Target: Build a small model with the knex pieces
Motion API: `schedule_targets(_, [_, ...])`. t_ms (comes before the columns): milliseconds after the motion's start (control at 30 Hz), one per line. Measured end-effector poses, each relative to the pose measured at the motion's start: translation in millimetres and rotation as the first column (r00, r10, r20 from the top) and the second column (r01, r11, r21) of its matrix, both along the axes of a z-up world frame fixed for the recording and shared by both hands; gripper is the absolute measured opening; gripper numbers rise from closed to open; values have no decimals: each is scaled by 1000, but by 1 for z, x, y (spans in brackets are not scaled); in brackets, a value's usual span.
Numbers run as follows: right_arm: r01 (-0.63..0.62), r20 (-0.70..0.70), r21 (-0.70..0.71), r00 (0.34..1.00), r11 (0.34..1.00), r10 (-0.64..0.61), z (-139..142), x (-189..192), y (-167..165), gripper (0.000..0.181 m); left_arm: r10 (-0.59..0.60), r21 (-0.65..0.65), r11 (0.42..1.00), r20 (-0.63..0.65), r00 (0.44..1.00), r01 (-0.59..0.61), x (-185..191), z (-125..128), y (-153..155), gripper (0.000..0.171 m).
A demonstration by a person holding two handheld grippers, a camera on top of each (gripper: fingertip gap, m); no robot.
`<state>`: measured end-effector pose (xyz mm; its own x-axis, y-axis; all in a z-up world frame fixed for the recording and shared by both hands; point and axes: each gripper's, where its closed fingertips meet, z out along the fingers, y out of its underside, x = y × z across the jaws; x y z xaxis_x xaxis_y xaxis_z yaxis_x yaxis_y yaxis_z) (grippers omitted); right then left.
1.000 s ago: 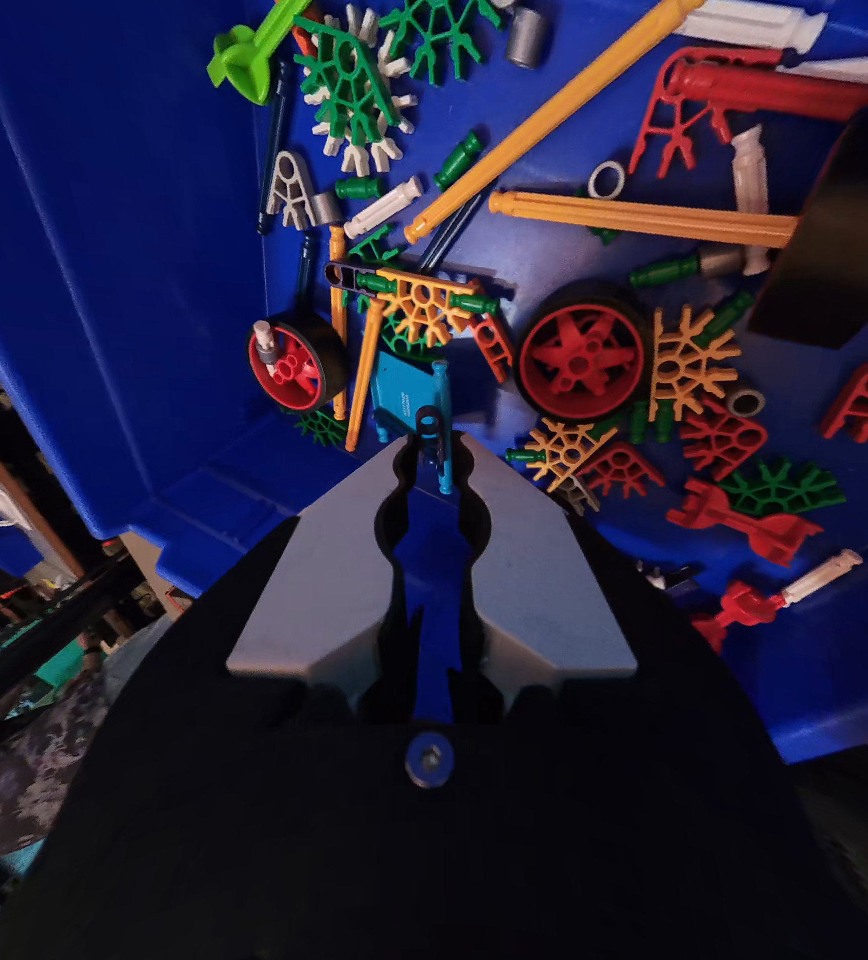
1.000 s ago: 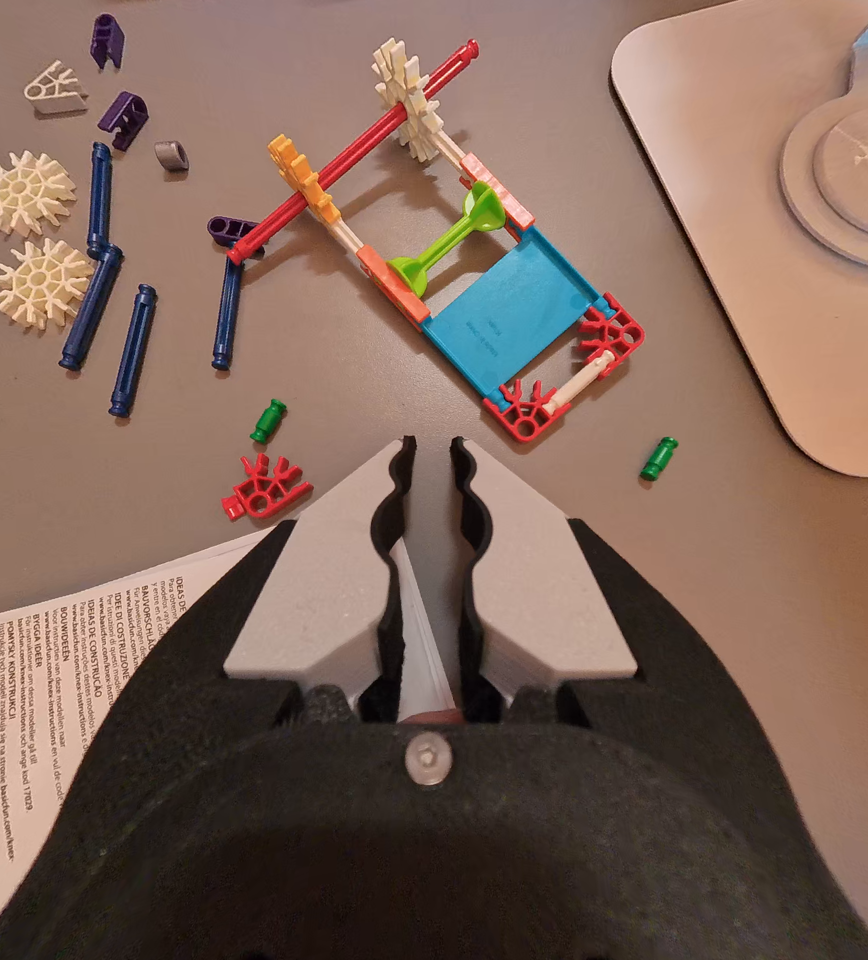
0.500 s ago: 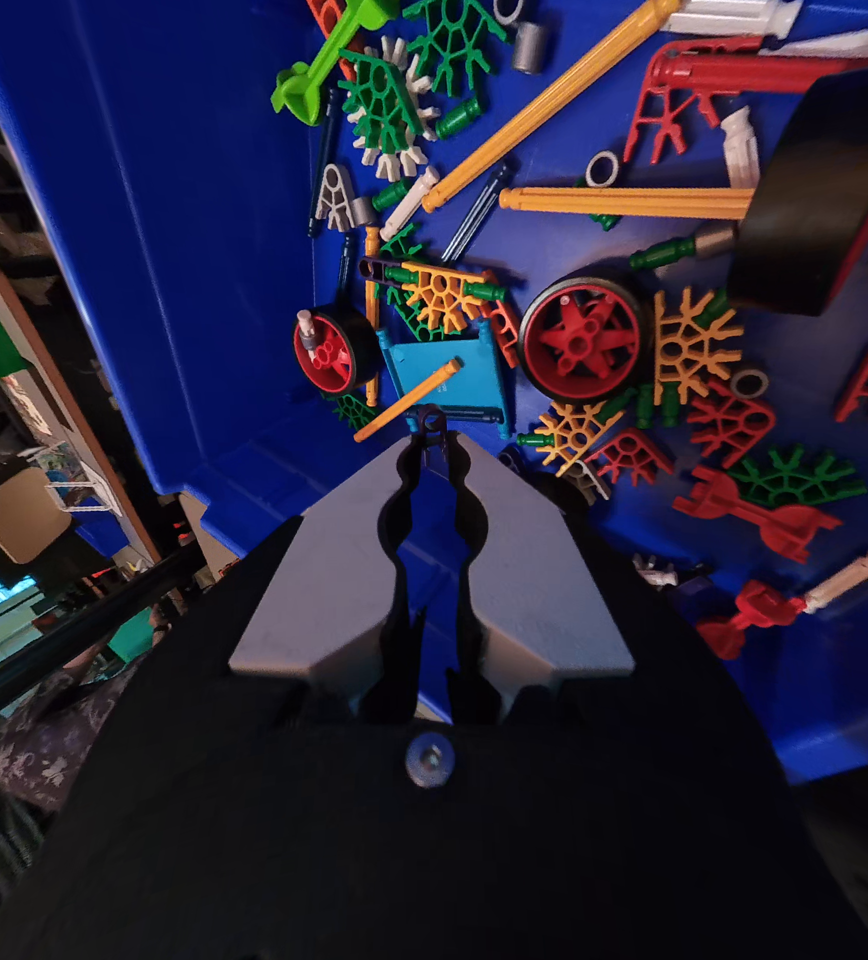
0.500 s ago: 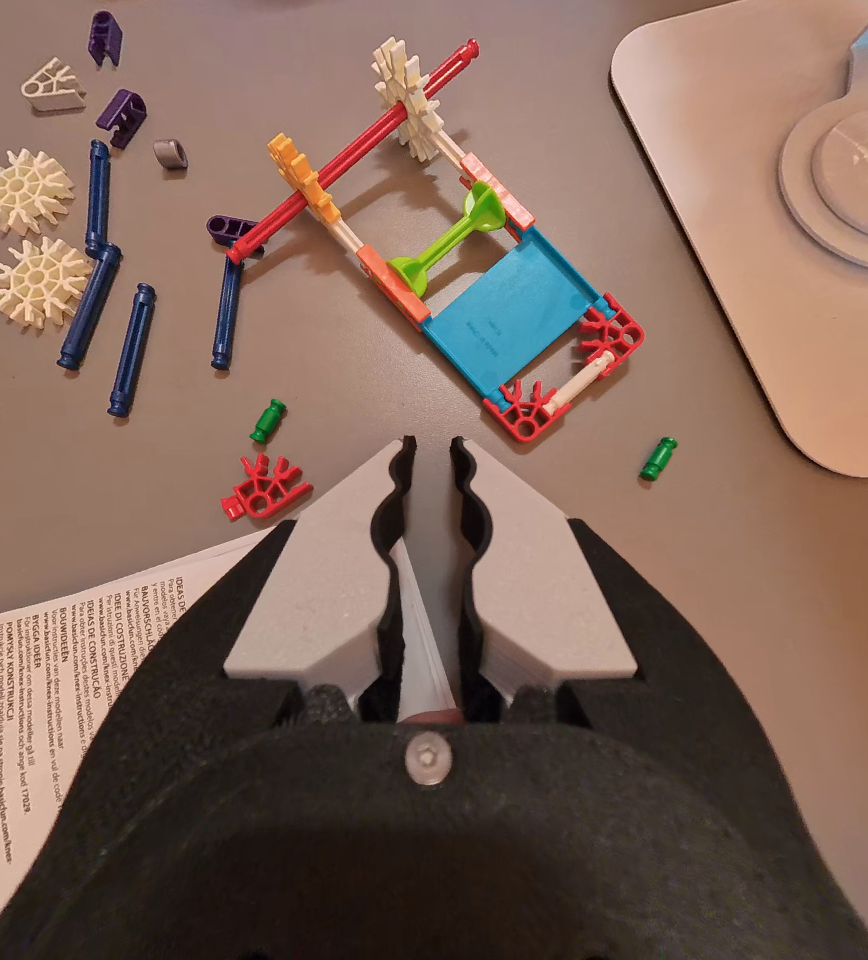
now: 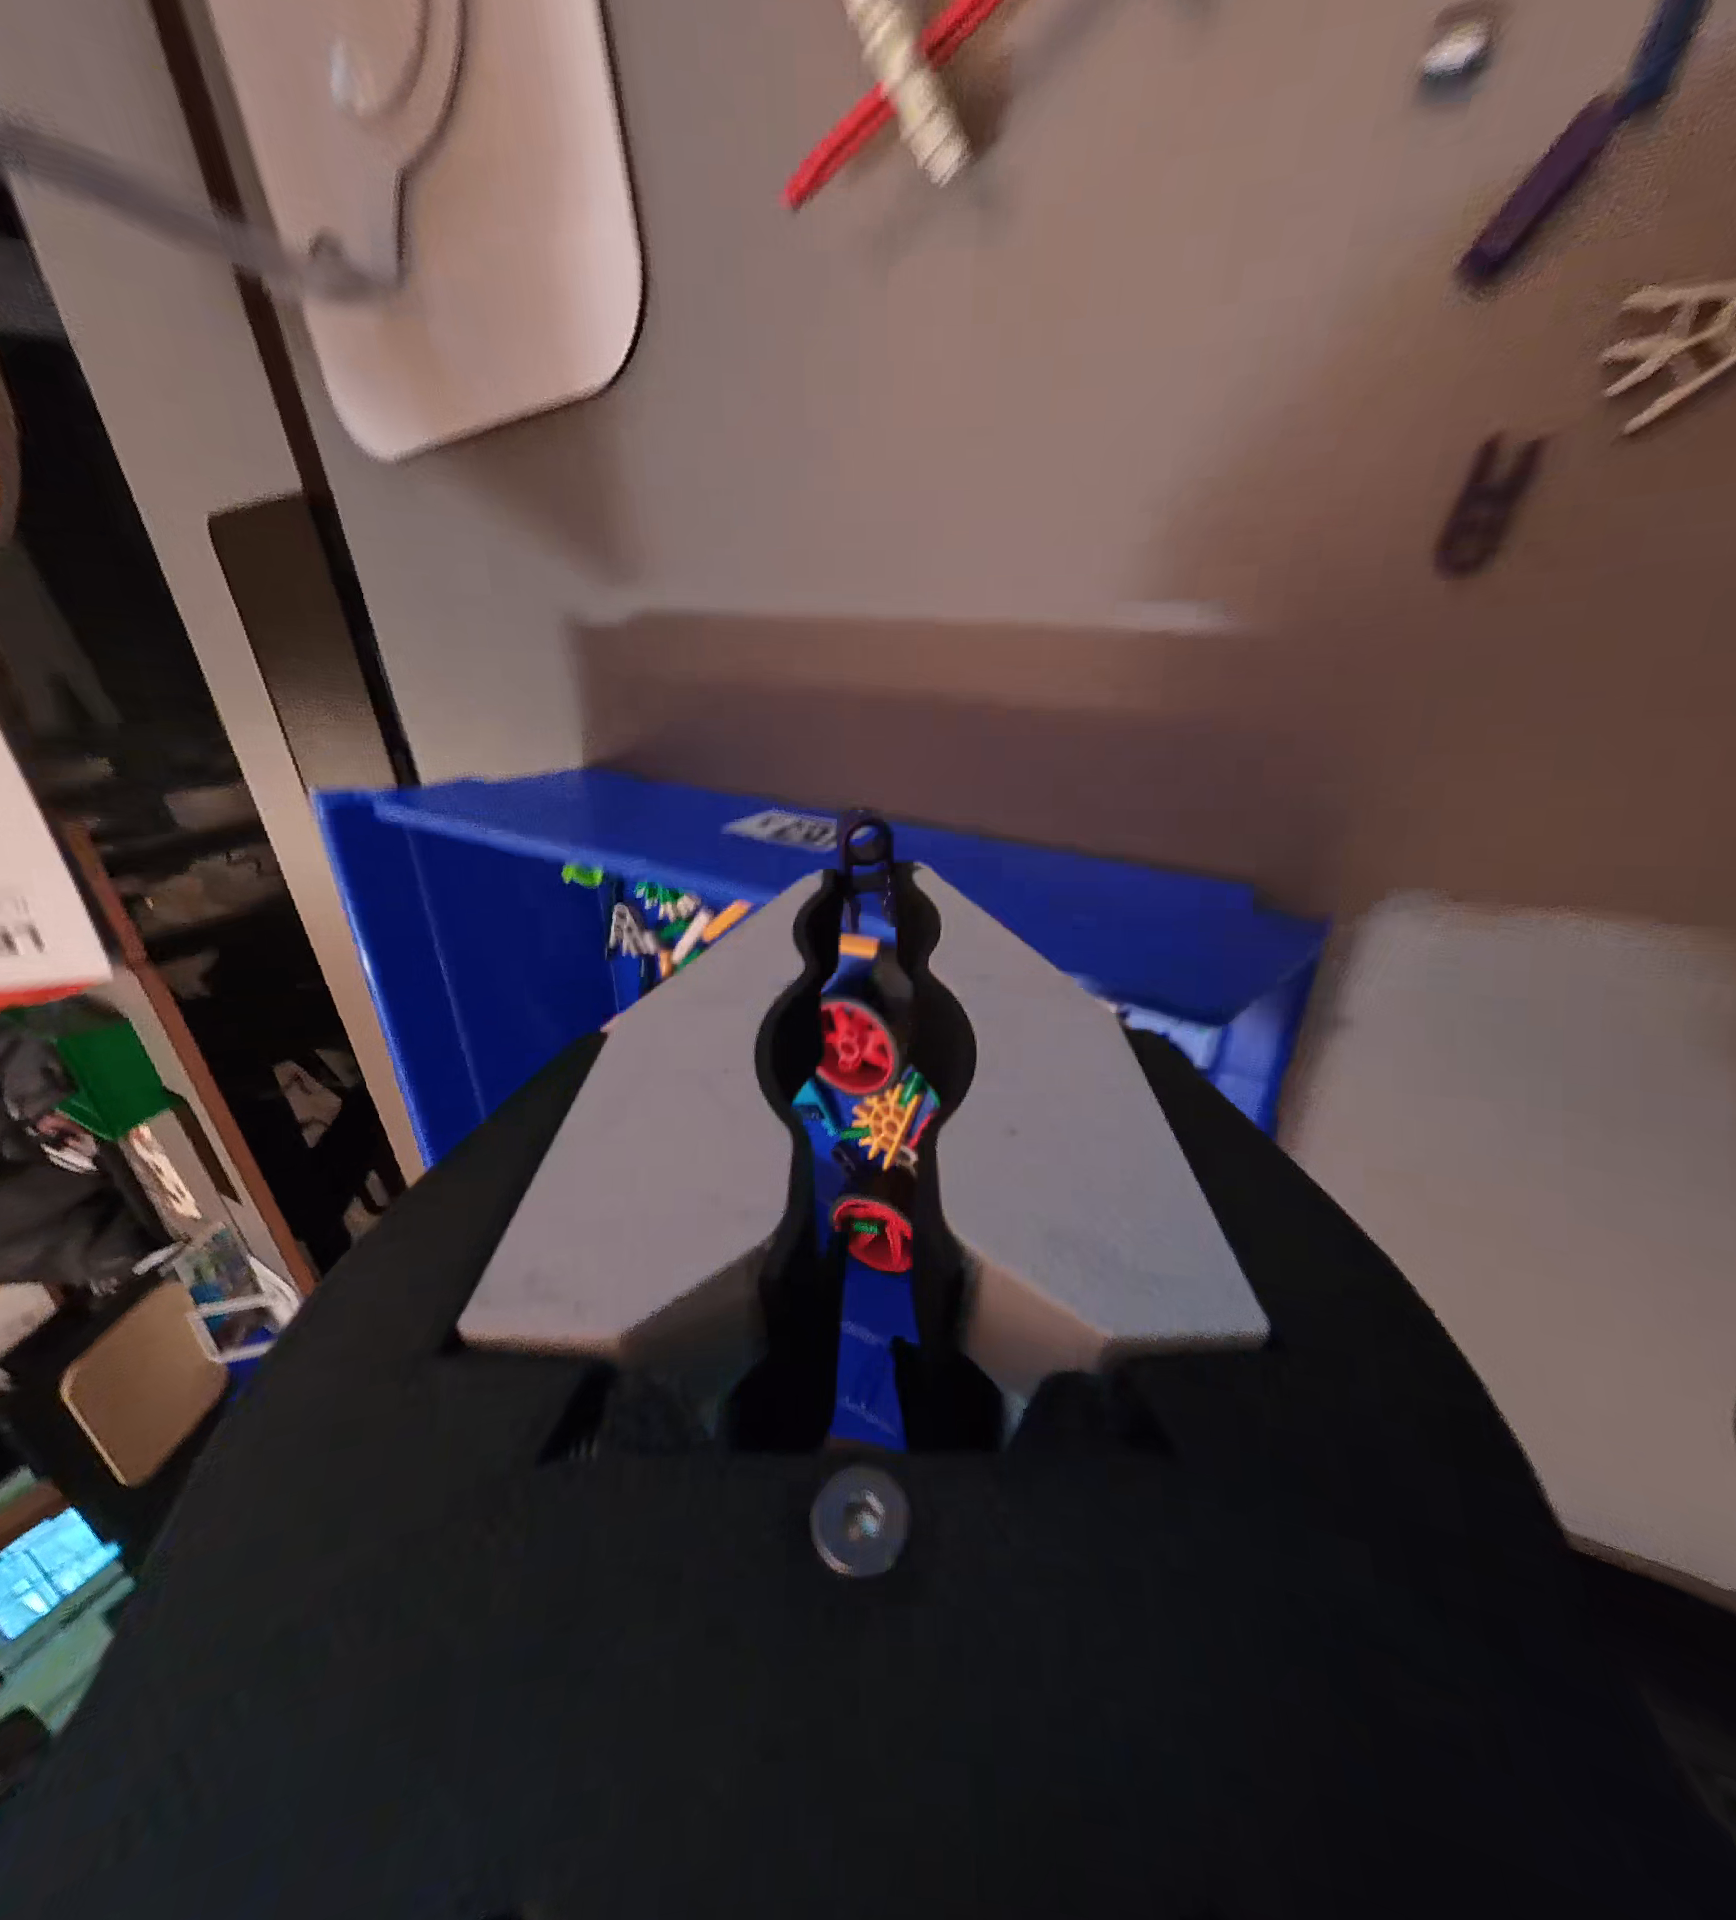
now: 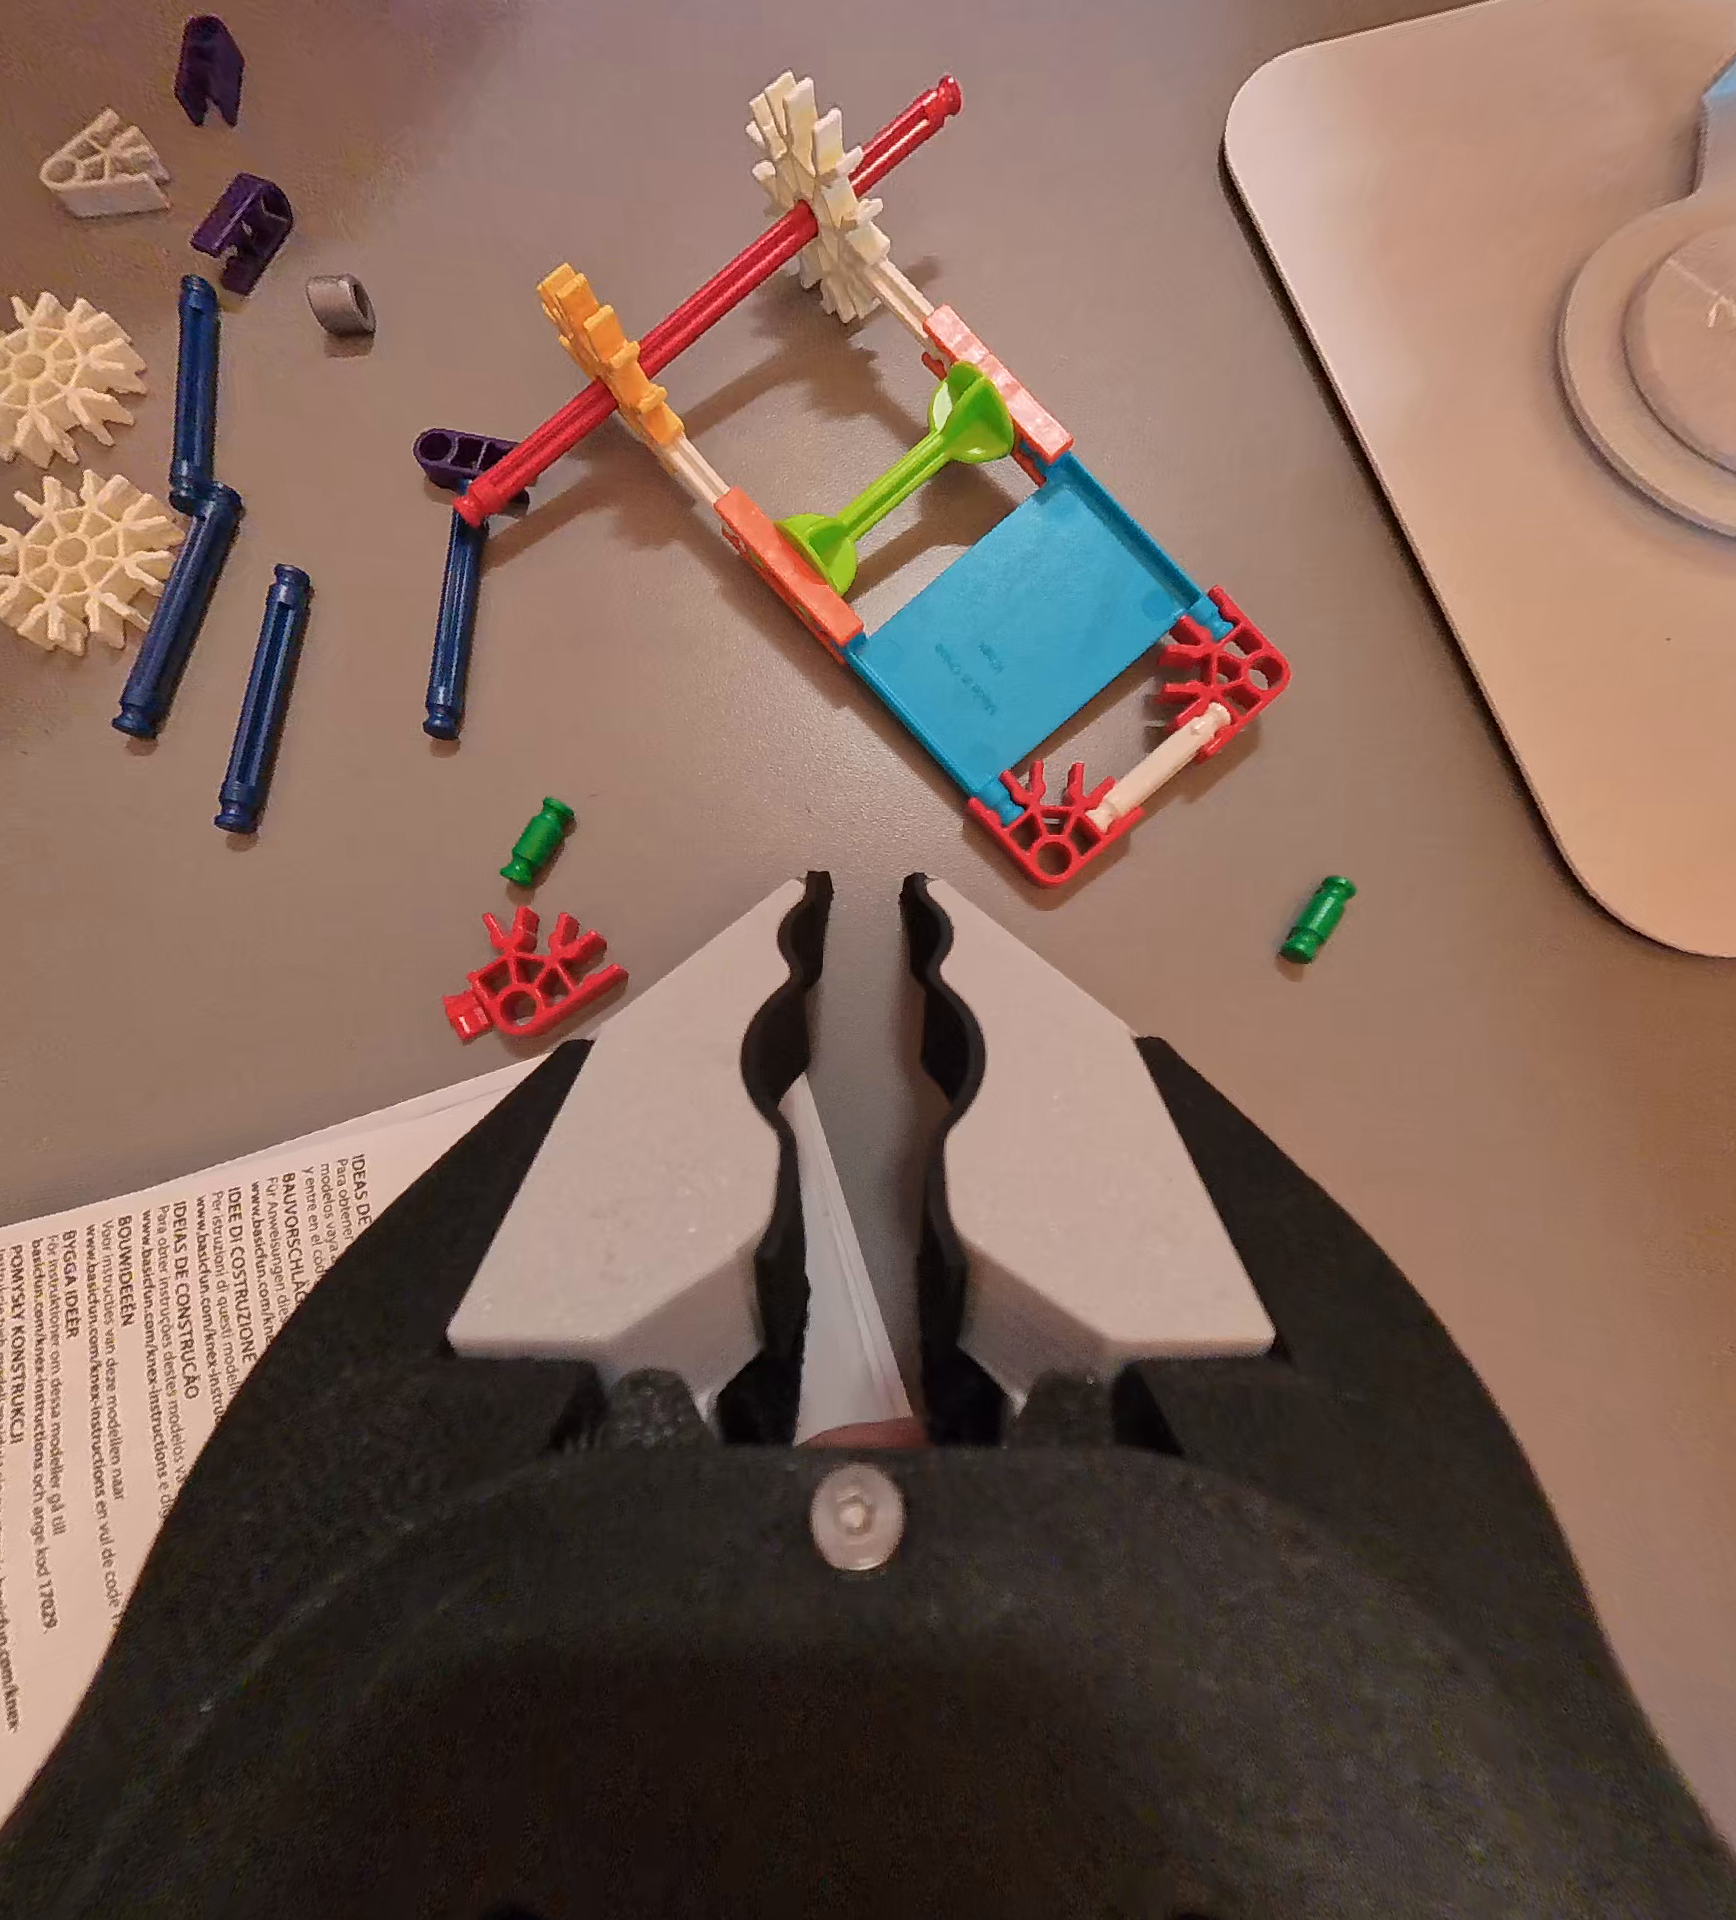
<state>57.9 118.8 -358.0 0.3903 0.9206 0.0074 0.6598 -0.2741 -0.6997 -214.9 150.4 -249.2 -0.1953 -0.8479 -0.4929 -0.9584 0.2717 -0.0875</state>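
Clip (image 5: 864, 847): sitting pinched at the left gripper (image 5: 864, 894) tips, above the blue bin (image 5: 490, 914).
Right gripper (image 6: 864, 899): hovering slightly parted, gripping nothing, near the toy frame (image 6: 1009, 634) and leaflet (image 6: 64, 1382).

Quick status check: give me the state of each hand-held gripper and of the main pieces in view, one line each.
Left hand-held gripper: shut on small dark connector, held above the bin.
Small dark connector: pinched at the fingertips.
Blue bin: open, loose pieces inside.
Right hand-held gripper: open, empty, over the table.
Toy frame: partly assembled, lying flat.
Red connector: loose on the table.
Instruction sheet: flat, partly under the right gripper.
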Motion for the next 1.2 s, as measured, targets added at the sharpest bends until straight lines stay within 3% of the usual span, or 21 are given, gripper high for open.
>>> schedule_targets(133, [-2,4,3,1000,1000,2,0,0,0,13,-85,-58,995,13,996,86,39,-4,-39,8])
schedule_targets(267, [-7,6,4,1000,1000,7,0,0,-1,13,-107,-161,981,11,994,107,68,-30,-72,8])
schedule_targets(467, [-11,9,6,1000,1000,11,0,-1,-2,13,-59,-239,970,-59,996,43,78,-81,-83,8])
schedule_targets(700, [-24,14,7,1000,1000,24,0,-2,-4,13,9,-330,943,-108,994,-44,71,-112,-90,8])
schedule_targets(833, [-28,15,6,999,1000,28,0,-2,-5,13,33,-314,948,-64,997,-51,72,-96,-83,21])
schedule_targets(933, [-30,14,4,999,1000,29,0,-2,-5,13,51,-250,967,13,999,-46,68,-55,-71,20])
schedule_targets(1100, [-31,8,-3,999,1000,31,0,-2,-5,13,204,-86,978,182,962,-191,17,37,2,15])
schedule_targets(1200, [-31,8,-3,1000,1000,31,0,-2,-5,13,315,-34,949,119,942,-313,-46,34,54,14])
